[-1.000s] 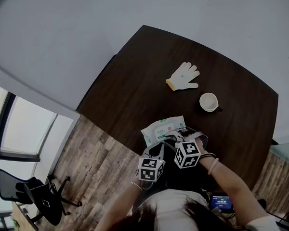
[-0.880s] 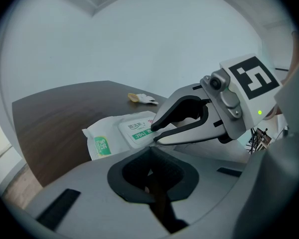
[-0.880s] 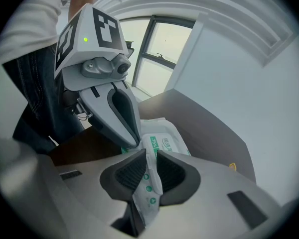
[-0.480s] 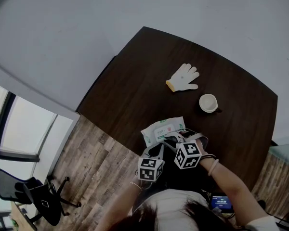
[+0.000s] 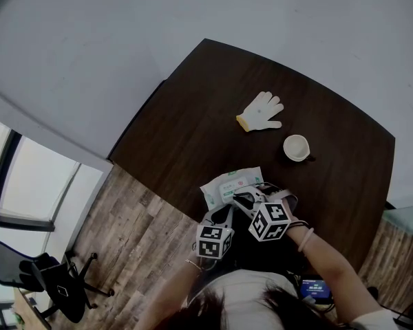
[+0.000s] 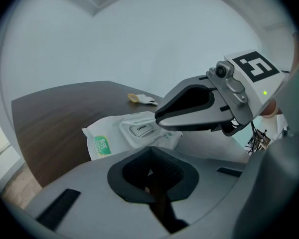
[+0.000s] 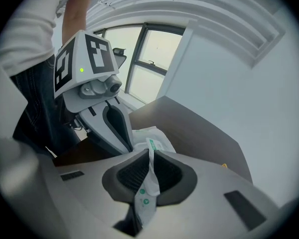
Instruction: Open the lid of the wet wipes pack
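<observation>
Easy count: one wet wipes pack (image 5: 230, 184), one glove (image 5: 261, 111), one cup (image 5: 296, 147), two claws. The pack sits at the worktop's (image 5: 193, 115) 6 o'clock edge. The right claw (image 7: 150, 163) has just been closing and pinches its wrapper edge. The left claw (image 6: 152, 178) is pressed together and empty, with the pack at its 12 o'clock.

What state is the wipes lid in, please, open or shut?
Shut: the lid lies flat on the pack, its OPEN tab down.

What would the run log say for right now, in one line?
right gripper: jaws just closed on wet wipes pack edge | left gripper: shut, empty | lid: closed
</observation>
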`<act>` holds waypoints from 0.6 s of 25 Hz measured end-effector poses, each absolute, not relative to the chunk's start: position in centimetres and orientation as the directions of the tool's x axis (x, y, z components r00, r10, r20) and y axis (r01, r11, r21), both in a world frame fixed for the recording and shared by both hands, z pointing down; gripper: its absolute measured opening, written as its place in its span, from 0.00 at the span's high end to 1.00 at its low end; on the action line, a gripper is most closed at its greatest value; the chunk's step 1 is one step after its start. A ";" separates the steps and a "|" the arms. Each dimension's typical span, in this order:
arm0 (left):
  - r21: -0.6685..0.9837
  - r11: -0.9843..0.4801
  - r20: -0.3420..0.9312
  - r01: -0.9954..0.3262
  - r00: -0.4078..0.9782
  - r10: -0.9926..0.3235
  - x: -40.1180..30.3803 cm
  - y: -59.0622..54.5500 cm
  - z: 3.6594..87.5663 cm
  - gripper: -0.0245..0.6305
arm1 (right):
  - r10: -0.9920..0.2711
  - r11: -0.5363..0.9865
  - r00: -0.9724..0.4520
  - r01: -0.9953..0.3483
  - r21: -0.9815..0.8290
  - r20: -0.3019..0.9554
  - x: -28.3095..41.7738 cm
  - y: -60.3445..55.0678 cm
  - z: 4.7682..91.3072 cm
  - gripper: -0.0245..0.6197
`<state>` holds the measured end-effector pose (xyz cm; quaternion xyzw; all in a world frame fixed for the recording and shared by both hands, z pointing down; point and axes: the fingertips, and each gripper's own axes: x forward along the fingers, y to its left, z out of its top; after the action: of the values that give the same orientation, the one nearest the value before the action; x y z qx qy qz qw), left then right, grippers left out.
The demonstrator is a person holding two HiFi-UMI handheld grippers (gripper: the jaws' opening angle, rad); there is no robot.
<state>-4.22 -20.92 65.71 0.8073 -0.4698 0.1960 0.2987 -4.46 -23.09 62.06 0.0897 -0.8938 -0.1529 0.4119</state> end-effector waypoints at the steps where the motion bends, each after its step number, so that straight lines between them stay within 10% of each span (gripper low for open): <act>1: 0.297 -0.380 0.597 -0.876 0.481 -0.642 -4.2 -20.9 65.7 0.93 | -0.293 0.935 -0.649 -0.040 0.353 0.702 -4.5 -23.3 61.8 0.90; 15: 0.300 -0.378 0.596 -0.876 0.482 -0.643 -4.2 -20.8 65.6 0.93 | -0.358 0.922 -0.698 -0.158 0.354 0.620 -5.5 -26.3 59.1 0.91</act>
<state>-4.23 -20.83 65.62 0.8070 -0.4704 0.1947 0.2991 -5.45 -26.27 59.15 0.1416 -0.9110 -0.1383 0.3619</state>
